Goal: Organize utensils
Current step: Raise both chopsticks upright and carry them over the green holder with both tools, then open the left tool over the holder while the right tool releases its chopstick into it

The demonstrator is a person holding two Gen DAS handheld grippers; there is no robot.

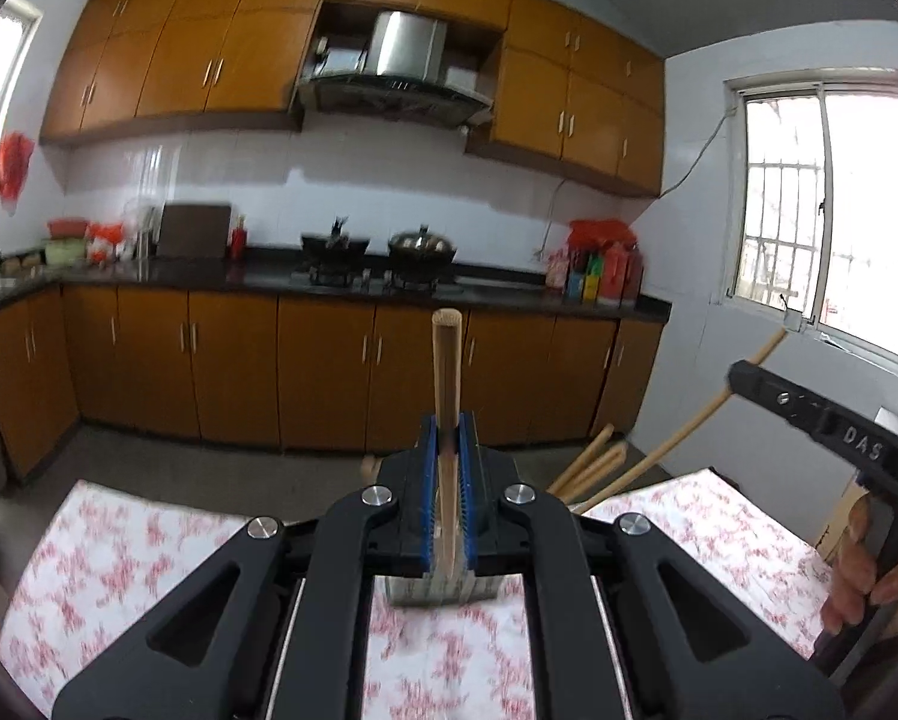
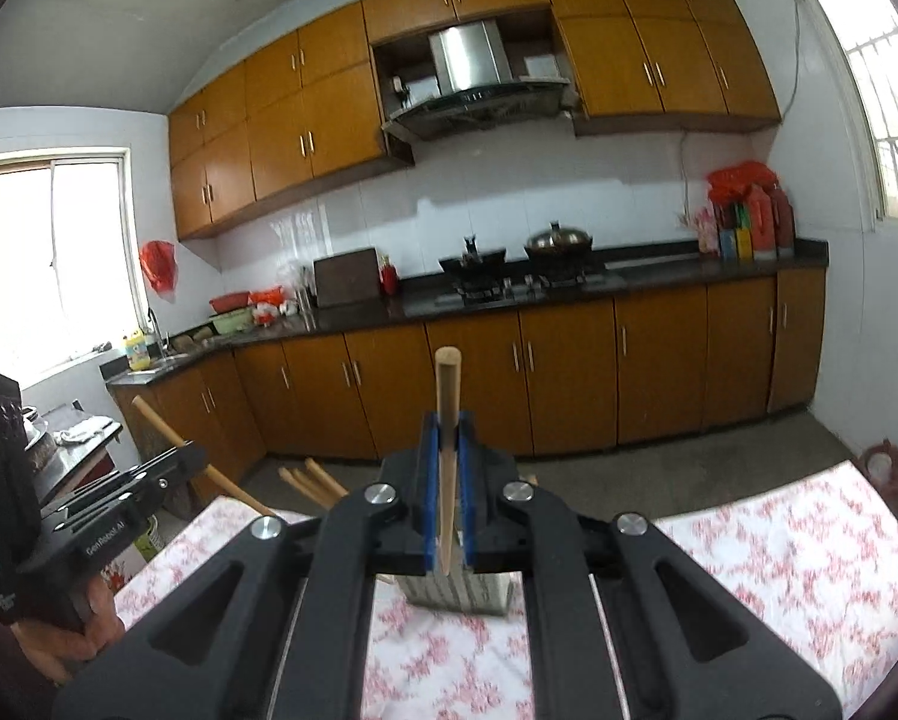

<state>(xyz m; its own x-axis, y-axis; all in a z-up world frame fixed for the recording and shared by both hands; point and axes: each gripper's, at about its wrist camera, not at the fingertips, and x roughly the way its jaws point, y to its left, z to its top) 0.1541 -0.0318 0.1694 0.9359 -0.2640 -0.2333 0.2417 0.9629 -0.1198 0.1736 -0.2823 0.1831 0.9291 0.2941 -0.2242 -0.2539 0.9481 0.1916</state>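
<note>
Standing nearly upright between blue pads, a pale wooden stick (image 1: 446, 396) with a rounded top is pinched by the left gripper (image 1: 448, 438), its jaws pressed tight on the shaft well below the tip; a second wooden stick (image 2: 447, 420) of the same pale, round-ended kind is pinched the same way by the right gripper (image 2: 447, 450); more wooden handles (image 1: 593, 468) fan out low beside the left gripper, leaning away to the right past the table's far edge, and they show again in the right wrist view to the left of the gripper; just under each gripper a grey ribbed holder (image 2: 458, 594) stands on the cloth, blurred, so what it contains cannot be told; both grippers point forward and slightly down, side by side; in the left wrist view the right gripper's black body reaches in from the right edge, with the person's fingers (image 1: 857, 576) wrapped round its grip; in the right wrist view the left gripper's body and a hand (image 2: 65, 630) sit at the lower left; the table (image 2: 779, 546) wears a white cloth with a red floral print; beyond it, brown base cabinets (image 1: 323, 372) carry a dark counter (image 1: 257, 276) with a stove, a black wok (image 1: 335, 246) and a lidded pot (image 1: 422, 243); a steel range hood (image 1: 401, 60) hangs between upper cabinets against white tile; barred windows (image 1: 809, 204) light the room.
</note>
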